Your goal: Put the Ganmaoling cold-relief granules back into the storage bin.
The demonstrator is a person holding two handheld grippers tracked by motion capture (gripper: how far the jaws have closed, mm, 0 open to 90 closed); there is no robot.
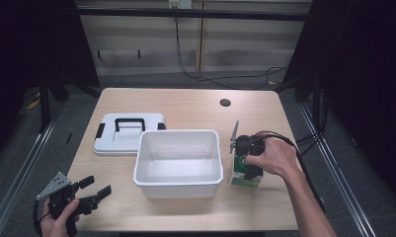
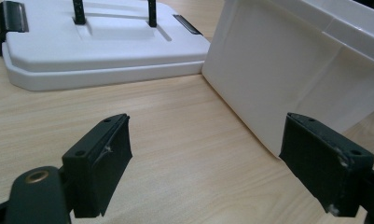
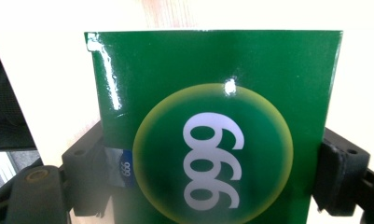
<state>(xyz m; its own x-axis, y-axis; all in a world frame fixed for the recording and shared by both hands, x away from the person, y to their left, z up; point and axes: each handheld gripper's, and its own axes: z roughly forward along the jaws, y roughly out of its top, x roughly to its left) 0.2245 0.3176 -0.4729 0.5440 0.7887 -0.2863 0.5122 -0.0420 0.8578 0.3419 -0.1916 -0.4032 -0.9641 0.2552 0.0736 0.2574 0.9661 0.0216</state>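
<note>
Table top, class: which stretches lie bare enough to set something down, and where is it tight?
Bare: the table's far strip beyond the lid, and the near edge before the white bin. Tight: lid touches bin; the green carton in the right tool stands close beside it.

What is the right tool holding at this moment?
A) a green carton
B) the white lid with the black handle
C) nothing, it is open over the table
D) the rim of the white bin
A: in the right gripper view the jaws of the right tool press on both sides of the green carton, which stands beside the white bin.
</note>
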